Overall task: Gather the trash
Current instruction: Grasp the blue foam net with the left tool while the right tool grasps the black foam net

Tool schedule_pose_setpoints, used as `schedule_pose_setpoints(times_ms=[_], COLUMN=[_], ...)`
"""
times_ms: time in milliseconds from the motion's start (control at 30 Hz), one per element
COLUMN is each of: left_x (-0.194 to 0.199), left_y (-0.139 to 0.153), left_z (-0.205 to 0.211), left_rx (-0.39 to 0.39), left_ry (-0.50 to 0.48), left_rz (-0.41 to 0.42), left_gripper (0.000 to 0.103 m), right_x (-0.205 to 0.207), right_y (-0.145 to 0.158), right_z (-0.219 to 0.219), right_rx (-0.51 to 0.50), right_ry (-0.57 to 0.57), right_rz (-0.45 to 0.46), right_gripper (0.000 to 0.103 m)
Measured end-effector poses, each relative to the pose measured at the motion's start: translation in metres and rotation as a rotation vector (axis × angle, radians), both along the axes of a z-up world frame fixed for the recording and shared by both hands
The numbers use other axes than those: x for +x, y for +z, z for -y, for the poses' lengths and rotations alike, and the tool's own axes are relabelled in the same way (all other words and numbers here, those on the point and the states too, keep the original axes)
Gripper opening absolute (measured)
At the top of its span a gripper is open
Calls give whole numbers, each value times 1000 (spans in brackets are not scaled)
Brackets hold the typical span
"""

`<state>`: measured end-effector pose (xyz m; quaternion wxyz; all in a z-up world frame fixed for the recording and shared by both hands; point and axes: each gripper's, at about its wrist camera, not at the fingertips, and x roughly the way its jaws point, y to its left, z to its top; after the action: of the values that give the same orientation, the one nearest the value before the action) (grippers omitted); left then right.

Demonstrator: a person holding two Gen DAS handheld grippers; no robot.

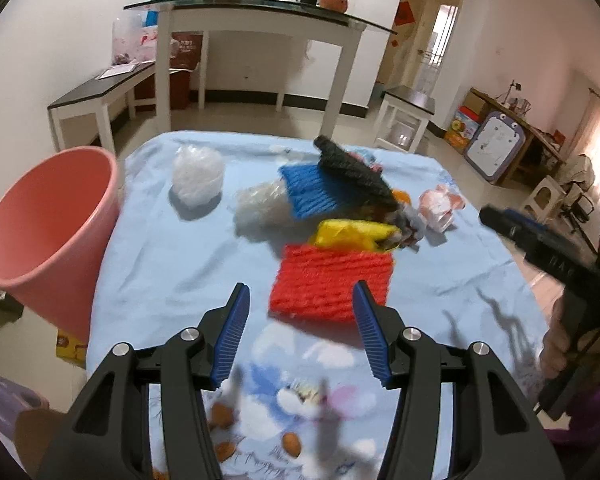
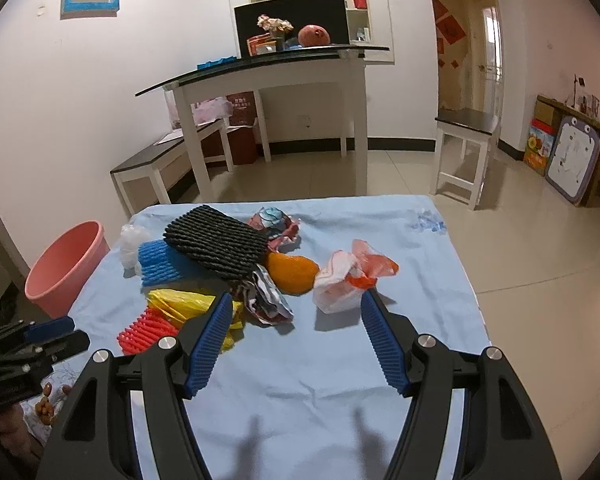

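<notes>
Left wrist fisheye: left gripper (image 1: 300, 292) low over the surface (image 1: 171, 264), jaws spread wide, pinching nothing. Red foam fruit net (image 1: 332, 282) flat on the light blue cloth just past the fingertips, its near edge between them. Yellow plastic bag (image 1: 352, 234) touching the net's far edge at 12 o'clock. Blue foam net (image 1: 312, 192) beyond that, partly under a black foam net (image 1: 352, 168). Clear crumpled plastic (image 1: 259, 208) at 11 o'clock beside the blue net; a second white plastic wad (image 1: 197, 174) farther left, apart from the heap. White-and-orange plastic bag (image 1: 440, 206) at 1 o'clock, apart from the pile. Pink bin (image 1: 55, 220) at 10 o'clock, standing off the surface's left edge, mouth tilted toward the camera, seemingly empty. Right gripper (image 1: 500, 218) blurred at 3 o'clock, with a hand (image 1: 556, 344) on its handle.

Right wrist fisheye: right gripper (image 2: 295, 304) above the cloth, jaws spread wide and holding nothing. White-and-orange plastic bag (image 2: 348, 280) at 1 o'clock, just inside the right fingertip. Crumpled printed wrapper (image 2: 265, 296) at 11 o'clock near the left fingertip, with an orange piece (image 2: 293, 274) behind it, kind unclear. Black foam net (image 2: 217, 242) atop the blue foam net (image 2: 155, 266); yellow plastic bag (image 2: 179, 304) and red foam fruit net (image 2: 143, 330) at 9 o'clock. Pink bin (image 2: 65, 264) beyond the surface's left edge. Left gripper (image 2: 55, 334) at 8 o'clock; spread there not clear.
</notes>
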<state>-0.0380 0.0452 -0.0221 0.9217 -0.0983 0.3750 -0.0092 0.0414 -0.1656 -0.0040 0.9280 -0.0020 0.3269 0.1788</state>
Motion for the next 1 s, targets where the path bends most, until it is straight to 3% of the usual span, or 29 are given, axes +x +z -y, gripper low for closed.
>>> schedule_pose_setpoints(times_ms=[200, 600, 800, 1000], left_x=[30, 97, 109, 94], left_y=[16, -4, -15, -8], left_z=[-1, -7, -12, -9], left_rx=[36, 21, -14, -34], left_ry=[19, 73, 59, 18], left_rz=[58, 7, -30, 12], left_gripper=[54, 53, 9, 4], right_x=[4, 16, 22, 31], right_y=[-4, -9, -9, -5], right_z=[5, 0, -16, -44], right_rx=[24, 41, 34, 28], right_ry=[-13, 9, 56, 139], right_rz=[-12, -26, -19, -11], right_gripper=[66, 66, 66, 66])
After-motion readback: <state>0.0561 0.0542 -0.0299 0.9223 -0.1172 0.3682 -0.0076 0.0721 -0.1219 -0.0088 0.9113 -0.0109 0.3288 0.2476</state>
